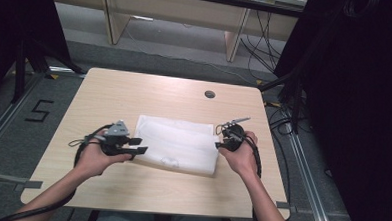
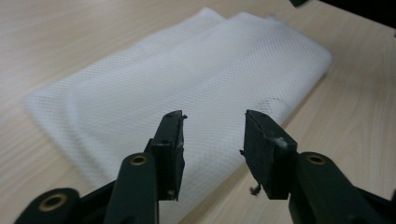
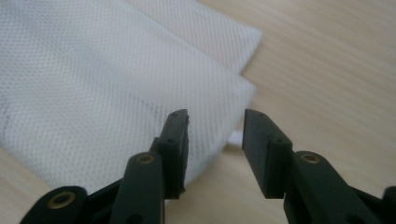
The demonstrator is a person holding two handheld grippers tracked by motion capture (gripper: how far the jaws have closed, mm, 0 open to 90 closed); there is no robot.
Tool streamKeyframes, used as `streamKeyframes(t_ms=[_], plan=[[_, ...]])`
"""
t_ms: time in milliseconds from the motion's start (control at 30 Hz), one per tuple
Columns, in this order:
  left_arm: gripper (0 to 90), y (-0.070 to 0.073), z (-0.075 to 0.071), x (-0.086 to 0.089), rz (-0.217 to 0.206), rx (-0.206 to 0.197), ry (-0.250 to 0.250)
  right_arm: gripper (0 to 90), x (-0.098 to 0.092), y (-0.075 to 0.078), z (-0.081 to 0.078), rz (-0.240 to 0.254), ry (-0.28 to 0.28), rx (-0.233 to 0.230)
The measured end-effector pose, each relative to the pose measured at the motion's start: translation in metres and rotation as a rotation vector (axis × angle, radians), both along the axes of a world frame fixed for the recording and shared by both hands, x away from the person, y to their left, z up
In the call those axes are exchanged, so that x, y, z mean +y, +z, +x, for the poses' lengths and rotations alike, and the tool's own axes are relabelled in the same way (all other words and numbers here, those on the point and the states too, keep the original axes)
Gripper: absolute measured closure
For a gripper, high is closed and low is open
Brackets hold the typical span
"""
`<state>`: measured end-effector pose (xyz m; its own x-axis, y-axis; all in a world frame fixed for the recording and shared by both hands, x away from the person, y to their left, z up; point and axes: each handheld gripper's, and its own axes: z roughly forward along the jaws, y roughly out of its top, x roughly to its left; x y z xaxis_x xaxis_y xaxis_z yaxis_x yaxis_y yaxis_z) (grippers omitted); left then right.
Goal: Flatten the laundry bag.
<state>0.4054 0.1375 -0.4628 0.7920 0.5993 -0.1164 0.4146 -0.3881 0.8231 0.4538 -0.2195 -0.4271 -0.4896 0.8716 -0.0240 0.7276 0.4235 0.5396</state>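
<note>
A folded white mesh cloth [image 1: 180, 145] lies flat on the middle of the light wooden table [image 1: 135, 90]. My left gripper [image 1: 141, 145] hovers at the cloth's left edge, jaws open and pointing right over it. In the left gripper view the cloth [image 2: 187, 84] stretches ahead of the left gripper [image 2: 214, 122], and nothing sits between the jaws. My right gripper [image 1: 218, 143] is at the cloth's right edge, also open. The right gripper view shows the cloth's layered corner [image 3: 93, 79] just beyond the right gripper [image 3: 215, 120], with a small white tab beneath the gap.
A round cable hole [image 1: 209, 94] sits near the table's far edge. Behind the table stand wooden desk legs [image 1: 234, 39]. Black drapes and cables [image 1: 285, 94] flank the right side. A "5" [image 1: 39, 111] is marked on the floor at left.
</note>
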Motion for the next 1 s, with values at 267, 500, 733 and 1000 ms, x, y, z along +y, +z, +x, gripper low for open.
streamKeyframes(t_ms=[267,500,733,1000], plan=[[75.6,-0.020,0.009,-0.040,0.147,0.067,-0.105,54.0,0.026,-0.011,0.040,-0.031,0.085,0.015],[75.5,-0.031,0.012,-0.043,0.225,0.094,-0.155,49.0,0.046,-0.024,0.065,-0.045,0.130,0.038],[74.9,-0.036,0.011,-0.044,0.266,0.103,-0.175,47.8,0.056,-0.040,0.075,-0.046,0.150,0.071],[75.3,-0.039,0.010,-0.046,0.276,0.089,-0.177,52.9,0.063,-0.058,0.079,-0.054,0.222,0.082]])
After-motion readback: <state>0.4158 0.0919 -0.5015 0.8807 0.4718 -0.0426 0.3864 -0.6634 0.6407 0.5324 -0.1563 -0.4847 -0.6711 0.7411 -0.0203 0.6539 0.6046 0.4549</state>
